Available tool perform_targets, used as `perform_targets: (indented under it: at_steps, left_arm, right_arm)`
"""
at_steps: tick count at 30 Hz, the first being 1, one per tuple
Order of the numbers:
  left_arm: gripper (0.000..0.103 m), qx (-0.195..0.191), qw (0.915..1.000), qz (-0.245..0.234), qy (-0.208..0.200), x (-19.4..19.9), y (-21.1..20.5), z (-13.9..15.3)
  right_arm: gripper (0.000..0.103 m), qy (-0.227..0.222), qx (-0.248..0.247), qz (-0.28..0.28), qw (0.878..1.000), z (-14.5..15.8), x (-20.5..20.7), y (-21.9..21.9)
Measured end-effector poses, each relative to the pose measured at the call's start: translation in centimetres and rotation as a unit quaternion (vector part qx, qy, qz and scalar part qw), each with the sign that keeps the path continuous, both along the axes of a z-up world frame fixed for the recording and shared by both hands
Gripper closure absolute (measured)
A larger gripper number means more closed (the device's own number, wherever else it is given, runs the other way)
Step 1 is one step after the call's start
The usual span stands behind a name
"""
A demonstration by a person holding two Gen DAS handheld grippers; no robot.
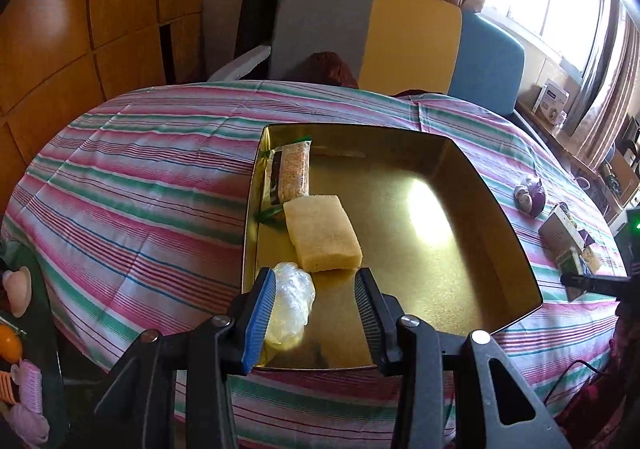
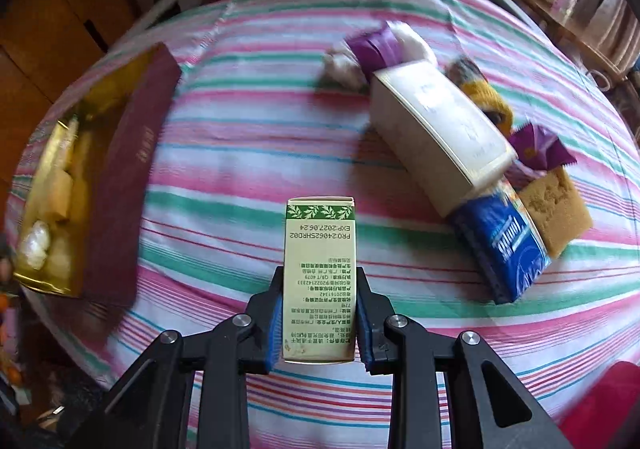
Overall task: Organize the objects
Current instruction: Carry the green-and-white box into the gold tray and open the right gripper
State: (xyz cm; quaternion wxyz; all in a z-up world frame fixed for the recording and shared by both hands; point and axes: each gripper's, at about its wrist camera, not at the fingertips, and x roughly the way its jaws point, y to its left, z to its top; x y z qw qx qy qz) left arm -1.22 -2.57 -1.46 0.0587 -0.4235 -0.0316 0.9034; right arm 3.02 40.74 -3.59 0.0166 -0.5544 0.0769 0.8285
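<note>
A gold-lined box (image 1: 496, 205) stands on the striped cloth. Along its left side lie a wrapped snack packet (image 1: 290, 175), a yellow sponge (image 1: 322, 233) and a crumpled clear plastic bag (image 1: 290, 297). My left gripper (image 1: 315, 281) hangs open over the box's near edge. The bag rests beside its left pad (image 1: 260, 313), and nothing is pinched. My right gripper (image 2: 320, 273) is shut on a cream-and-green carton (image 2: 320, 233), held above the cloth. In the right wrist view the same box (image 2: 124, 185) shows its maroon outer wall at the left.
To the right of the carton lie a white box (image 2: 436, 129), a blue tissue pack (image 2: 504, 245), a brown sponge (image 2: 556, 209), purple wrappers (image 2: 540, 145) and a yellow knitted item (image 2: 488, 93). A chair (image 1: 400, 37) stands behind the table. Small toys (image 1: 24, 401) sit at the left edge.
</note>
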Motion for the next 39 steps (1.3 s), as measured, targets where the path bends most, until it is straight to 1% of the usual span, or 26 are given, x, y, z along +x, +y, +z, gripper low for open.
perform_targets:
  at_steps: [3,4,7,8,9,10,13,16,19,23,26,27,28,29,30,32,33,36,39]
  left_arm:
    - [0.062,-0.001,1.0,0.005,-0.001,0.1,-0.3,-0.1]
    - [0.062,0.0,1.0,0.006,0.0,0.1,-0.4,-0.1]
    - [0.062,0.002,1.0,0.009,0.001,0.2,-0.7,0.0]
    - [0.062,0.004,0.9999,0.011,0.001,0.2,-0.9,0.0]
    - [0.062,0.006,0.9999,0.016,0.002,0.2,-1.1,-0.1]
    - [0.062,0.008,0.9998,0.02,0.003,0.3,-1.3,-0.1]
    - [0.062,0.015,0.9994,0.033,0.002,0.4,-2.3,-0.2]
    - [0.062,0.019,0.9985,0.051,-0.003,0.4,-3.5,-0.5]
    - [0.062,0.021,0.9978,0.062,-0.006,0.5,-4.5,-0.8]
    - [0.062,0.025,0.9969,0.073,-0.011,0.5,-5.6,-1.4]
    - [0.062,0.028,0.9966,0.076,-0.014,0.5,-5.9,-1.8]
    - [0.062,0.028,0.9966,0.076,-0.015,0.5,-6.0,-1.9]
    - [0.062,0.03,0.9965,0.076,-0.016,0.5,-6.1,-2.0]
    - [0.062,0.031,0.9965,0.076,-0.016,0.5,-6.2,-2.0]
    - [0.062,0.031,0.9965,0.076,-0.016,0.4,-6.2,-2.0]
    - [0.062,0.032,0.9965,0.076,-0.018,0.3,-6.3,-2.2]
    - [0.062,0.032,0.9965,0.075,-0.018,0.4,-6.2,-2.2]
    - [0.062,0.029,0.997,0.07,-0.017,0.5,-5.9,-2.1]
    - [0.062,0.024,0.9975,0.065,-0.012,0.6,-5.5,-1.7]
  right_arm:
    - [0.073,0.041,-0.022,0.024,0.999,2.9,-0.2,-2.5]
    - [0.073,0.054,-0.029,0.036,0.997,3.2,-1.7,-4.5]
    - [0.073,0.086,-0.045,0.082,0.992,5.4,-2.9,-8.7]
    - [0.073,0.092,-0.052,0.1,0.989,5.9,-3.3,-10.1]
    - [0.073,0.095,-0.057,0.116,0.987,5.8,-4.8,-12.3]
    - [0.073,0.097,-0.062,0.131,0.985,5.8,-5.4,-13.7]
    - [0.073,0.081,-0.065,0.177,0.979,4.9,-6.6,-18.2]
    - [0.073,0.047,-0.07,0.21,0.974,2.9,-7.5,-22.3]
    - [0.073,0.015,-0.065,0.236,0.97,0.6,-8.3,-26.0]
    - [0.072,-0.001,-0.058,0.269,0.962,-0.9,-8.9,-30.1]
    - [0.071,-0.014,-0.069,0.279,0.958,-2.0,-9.2,-32.0]
    - [0.069,-0.018,-0.079,0.279,0.957,-2.3,-9.3,-32.2]
    - [0.061,-0.026,-0.087,0.281,0.955,-2.5,-9.3,-32.4]
    - [0.057,-0.027,-0.098,0.28,0.955,-2.5,-9.1,-32.4]
    - [0.057,-0.026,-0.108,0.281,0.953,-2.5,-9.0,-32.5]
    - [0.051,-0.027,-0.131,0.281,0.95,-2.4,-8.7,-32.3]
    - [0.051,-0.025,-0.139,0.282,0.949,-2.5,-8.7,-32.3]
    - [0.051,-0.023,-0.139,0.28,0.95,-2.6,-8.6,-32.0]
    - [0.051,-0.01,-0.128,0.272,0.954,-1.9,-8.5,-31.7]
